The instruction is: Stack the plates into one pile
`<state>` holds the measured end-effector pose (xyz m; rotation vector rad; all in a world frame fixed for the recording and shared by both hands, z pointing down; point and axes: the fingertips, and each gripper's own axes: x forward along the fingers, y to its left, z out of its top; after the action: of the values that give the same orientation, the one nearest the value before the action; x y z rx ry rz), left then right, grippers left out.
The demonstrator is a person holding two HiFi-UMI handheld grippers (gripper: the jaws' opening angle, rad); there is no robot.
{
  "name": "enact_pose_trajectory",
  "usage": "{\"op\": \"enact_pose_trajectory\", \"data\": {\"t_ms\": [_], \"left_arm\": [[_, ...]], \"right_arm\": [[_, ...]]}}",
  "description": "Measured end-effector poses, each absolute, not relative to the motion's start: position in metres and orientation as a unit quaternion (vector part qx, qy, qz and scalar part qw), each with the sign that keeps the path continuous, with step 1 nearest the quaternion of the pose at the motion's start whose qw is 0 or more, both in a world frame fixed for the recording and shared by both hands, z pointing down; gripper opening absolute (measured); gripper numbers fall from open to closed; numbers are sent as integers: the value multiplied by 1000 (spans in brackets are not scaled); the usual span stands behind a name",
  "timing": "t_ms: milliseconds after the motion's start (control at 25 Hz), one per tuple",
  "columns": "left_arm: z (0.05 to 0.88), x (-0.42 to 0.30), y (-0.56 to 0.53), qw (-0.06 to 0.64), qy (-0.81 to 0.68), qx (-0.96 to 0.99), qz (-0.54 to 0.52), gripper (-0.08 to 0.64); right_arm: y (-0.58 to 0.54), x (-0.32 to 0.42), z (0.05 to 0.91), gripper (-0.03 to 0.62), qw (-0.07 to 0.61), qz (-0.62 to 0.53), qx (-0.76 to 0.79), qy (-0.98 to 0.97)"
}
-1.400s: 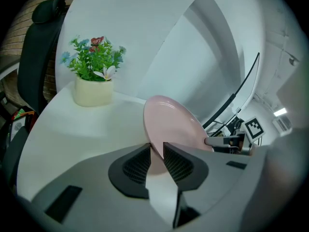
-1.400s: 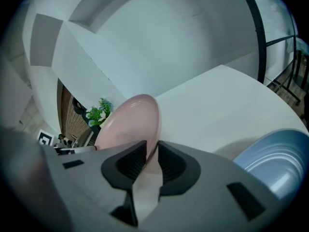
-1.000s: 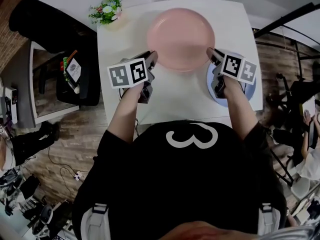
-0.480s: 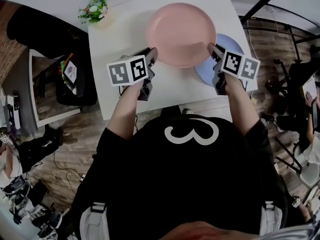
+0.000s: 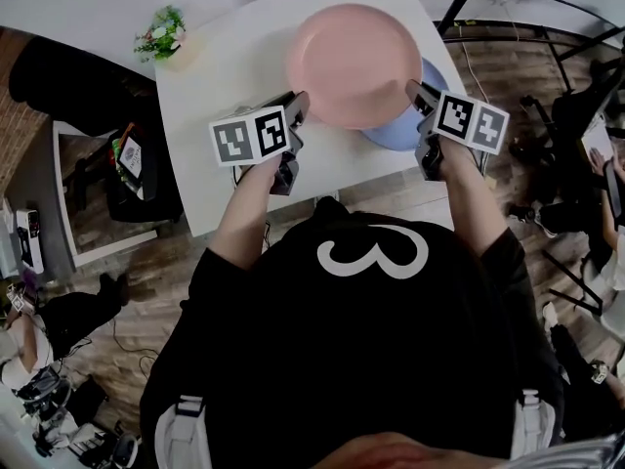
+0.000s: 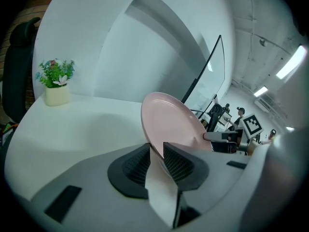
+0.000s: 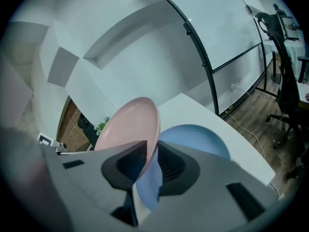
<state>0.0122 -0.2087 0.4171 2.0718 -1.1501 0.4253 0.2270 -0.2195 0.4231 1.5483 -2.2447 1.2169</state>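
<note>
A large pink plate point(image 5: 354, 62) hangs above the white table point(image 5: 225, 76), gripped at two opposite rims. My left gripper point(image 5: 298, 107) is shut on its left rim, and my right gripper point(image 5: 415, 94) is shut on its right rim. In the left gripper view the pink plate point(image 6: 169, 124) stands on edge between the pads of that gripper point(image 6: 157, 158). A light blue plate point(image 5: 402, 130) lies on the table's right side, mostly hidden under the pink one. The right gripper view shows the blue plate point(image 7: 198, 137) just beyond my right gripper point(image 7: 152, 158) and the pink plate point(image 7: 130, 124).
A small potted plant point(image 5: 161, 35) stands at the table's far left corner. The table's right edge runs close past the blue plate. Office chairs and a black metal frame point(image 5: 508, 27) stand on the wooden floor to the right.
Both grippers have carried the pink plate to the right over the table. It now covers most of the blue plate, which showed beside it before.
</note>
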Motion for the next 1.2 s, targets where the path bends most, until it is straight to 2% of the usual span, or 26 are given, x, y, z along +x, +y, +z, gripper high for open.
{"op": "enact_pose_trajectory", "data": {"t_ms": [640, 1200], "left_arm": [[434, 98, -197, 360, -391, 824, 197, 95], [472, 121, -196, 378, -380, 812, 230, 97]], "right_arm": [[-186, 312, 440, 83, 65, 418, 562, -711], [-181, 335, 481, 83, 74, 453, 558, -691]]}}
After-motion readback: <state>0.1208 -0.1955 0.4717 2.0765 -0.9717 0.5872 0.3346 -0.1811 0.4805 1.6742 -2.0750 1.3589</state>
